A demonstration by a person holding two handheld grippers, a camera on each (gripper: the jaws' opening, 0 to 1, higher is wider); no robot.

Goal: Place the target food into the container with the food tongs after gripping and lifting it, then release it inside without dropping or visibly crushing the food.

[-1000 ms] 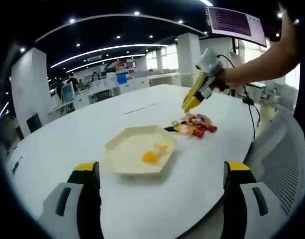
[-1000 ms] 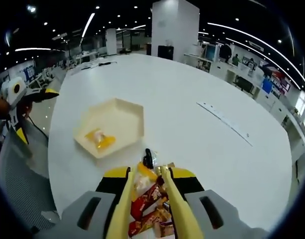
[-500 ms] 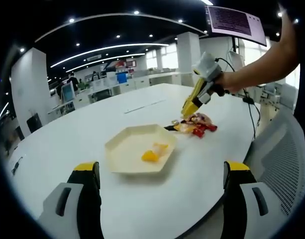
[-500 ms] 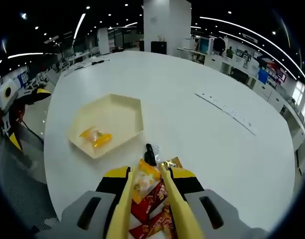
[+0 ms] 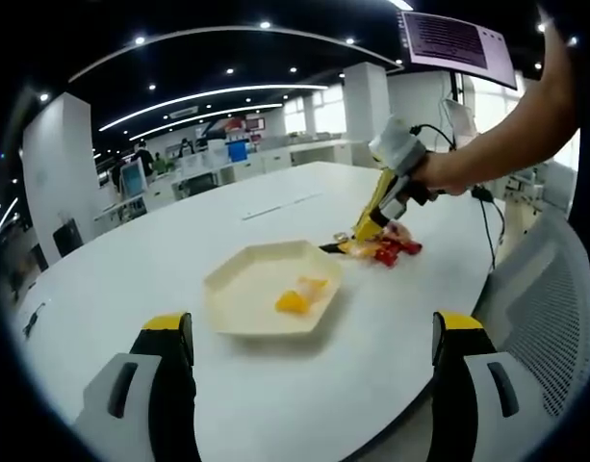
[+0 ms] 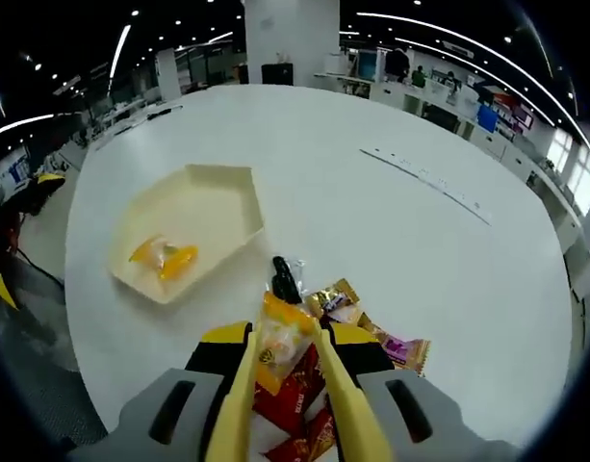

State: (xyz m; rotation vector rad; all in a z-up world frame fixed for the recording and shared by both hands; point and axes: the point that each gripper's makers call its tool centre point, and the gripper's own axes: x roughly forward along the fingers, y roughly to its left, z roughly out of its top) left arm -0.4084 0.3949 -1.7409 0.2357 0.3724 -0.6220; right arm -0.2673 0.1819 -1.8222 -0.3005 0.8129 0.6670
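A round white counter [image 6: 391,231] carries a cream hexagonal container [image 6: 184,226] (one orange-wrapped snack [image 6: 165,258] already inside) and, just beside it, a pile of snack packets [image 6: 347,322]. The right hand-held gripper [image 6: 287,337] pinches yellow food tongs [image 6: 244,395] narrowly around an orange packet [image 6: 280,337] atop the pile. The left hand-held gripper [image 5: 314,332] stands wide, holding nothing.

Tray [image 6: 218,207] on table [image 6: 391,231], one snack [image 6: 165,258] in it; snack pile [image 6: 357,327] beside tray.

We see a round white worktop [image 5: 275,385], a grey mesh chair [image 5: 550,308] beside it, a monitor [image 5: 458,43] overhead, office desks [image 5: 227,159] and a white pillar [image 6: 280,38] behind.
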